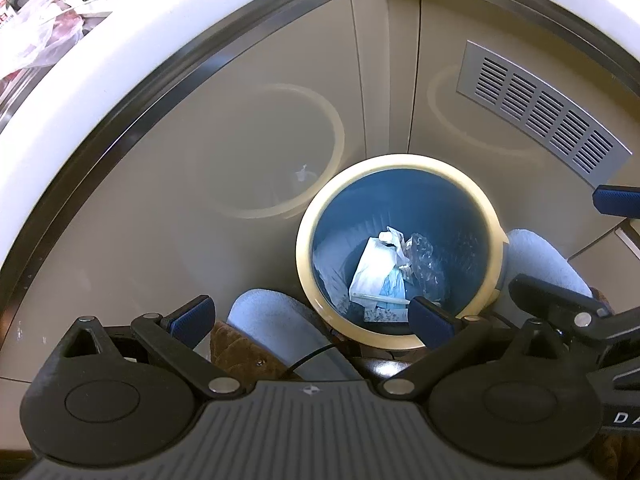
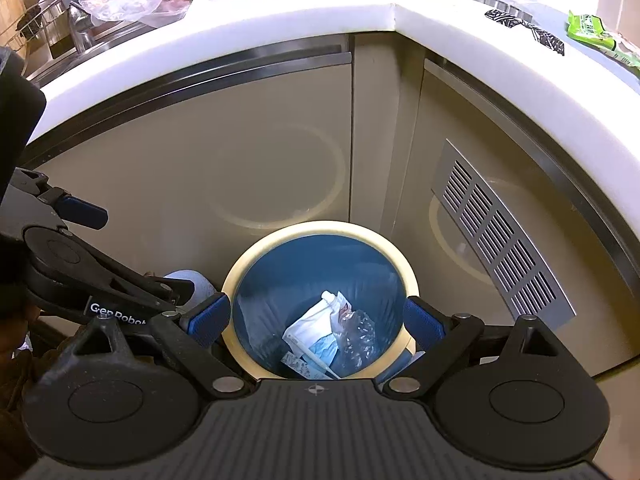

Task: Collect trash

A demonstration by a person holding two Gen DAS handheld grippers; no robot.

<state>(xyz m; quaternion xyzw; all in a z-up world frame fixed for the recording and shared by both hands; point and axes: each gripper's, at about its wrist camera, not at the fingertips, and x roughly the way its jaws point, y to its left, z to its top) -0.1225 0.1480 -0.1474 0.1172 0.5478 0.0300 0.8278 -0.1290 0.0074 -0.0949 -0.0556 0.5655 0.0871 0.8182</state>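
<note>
— Looking down from both wrist cameras: where is the trash?

— Inside the round blue plastic bin with a cream rim (image 2: 236, 276), which stands on the floor in the corner of the beige cabinet fronts (image 2: 192, 152). A white paper wrapper (image 2: 316, 322), a crumpled clear plastic bag (image 2: 360, 336) and a pale blue scrap lie at its bottom.

— And the tongs?

— The right gripper (image 2: 318, 318) hangs over the bin, blue pads spread wide with nothing between them. The left gripper (image 1: 310, 318) sits just beside it, jaws likewise apart and empty, one pad over the rim.

— Anything else?

— A grey slotted vent (image 1: 544, 108) on the right-hand door, and a white countertop (image 2: 280, 12) above carrying a clear bag and a green packet (image 2: 592, 32).
</note>
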